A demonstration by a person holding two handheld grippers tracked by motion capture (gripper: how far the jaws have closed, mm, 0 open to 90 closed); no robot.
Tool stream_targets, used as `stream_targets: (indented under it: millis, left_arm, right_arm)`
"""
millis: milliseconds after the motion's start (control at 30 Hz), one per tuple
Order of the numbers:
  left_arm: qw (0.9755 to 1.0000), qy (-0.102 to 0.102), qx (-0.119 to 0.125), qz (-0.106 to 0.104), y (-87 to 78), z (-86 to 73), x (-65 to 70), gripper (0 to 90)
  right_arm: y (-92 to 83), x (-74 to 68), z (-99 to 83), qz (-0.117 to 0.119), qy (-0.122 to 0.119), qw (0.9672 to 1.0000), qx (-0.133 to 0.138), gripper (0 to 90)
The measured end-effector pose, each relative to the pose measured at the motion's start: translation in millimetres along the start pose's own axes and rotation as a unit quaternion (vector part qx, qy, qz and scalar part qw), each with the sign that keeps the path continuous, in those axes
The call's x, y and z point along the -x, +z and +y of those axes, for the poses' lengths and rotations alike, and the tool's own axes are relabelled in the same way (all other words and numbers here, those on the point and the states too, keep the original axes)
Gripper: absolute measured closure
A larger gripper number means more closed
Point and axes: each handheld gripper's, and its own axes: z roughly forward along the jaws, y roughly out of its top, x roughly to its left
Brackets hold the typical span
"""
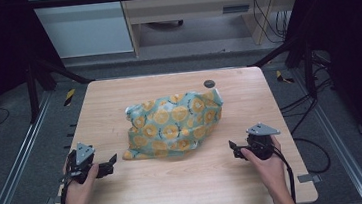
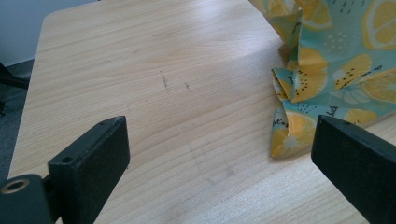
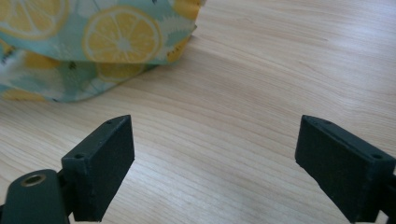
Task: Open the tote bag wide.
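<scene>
I hold my left gripper point(image 1: 106, 167) and right gripper point(image 1: 235, 147) low, jaws wide and empty, flanking the crumpled lemon-print cloth point(image 1: 175, 124) at mid-bench point(image 1: 128, 197), seemingly poised to take its near corners.

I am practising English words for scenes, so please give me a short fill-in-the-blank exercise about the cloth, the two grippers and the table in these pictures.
1. The crumpled cloth is printed with slices of ____.
2. The jaws of the left gripper and of the right gripper stand ____, holding nothing.
3. The cloth lies on the wooden table, ____ the two grippers.
4. The small dark round spot lies on the ____ side of the cloth.

Missing words: lemon; open; between; far
</scene>
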Motion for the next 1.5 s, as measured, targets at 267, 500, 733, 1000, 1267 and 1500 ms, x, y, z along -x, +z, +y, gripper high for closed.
stream_targets:
  millis: [267,500,733,1000,1267,1500]
  left_arm:
    - [0.9999,0.013,-0.003,0.000,-0.4,0.0,5.0,4.1]
    - [0.9998,0.022,-0.003,0.002,-0.2,0.8,8.6,4.2]
    - [0.9996,0.028,-0.002,-0.001,-0.5,1.7,12.1,4.2]
    - [0.9997,0.025,0.004,-0.005,-1.3,2.3,12.9,4.2]
    - [0.9995,0.030,0.005,-0.012,-1.2,3.5,17.1,4.3]
    - [0.9993,0.032,0.006,-0.015,-1.7,4.1,18.9,4.2]
  right_arm:
    - [-7.8,0.0,27.9,0.008,0.000,0.9996,0.029,16.4]
    - [-9.6,1.3,70.6,0.016,-0.022,0.9981,0.055,27.5]
    - [6.5,-1.5,111.3,0.020,-0.051,0.9970,0.054,30.5]
    - [36.9,-8.4,123.5,0.020,-0.066,0.9972,0.028,27.4]
    - [64.0,-3.6,129.9,0.017,-0.063,0.9978,0.007,27.6]
    - [67.4,-8.5,134.1,0.036,-0.064,0.9969,0.029,63.0]
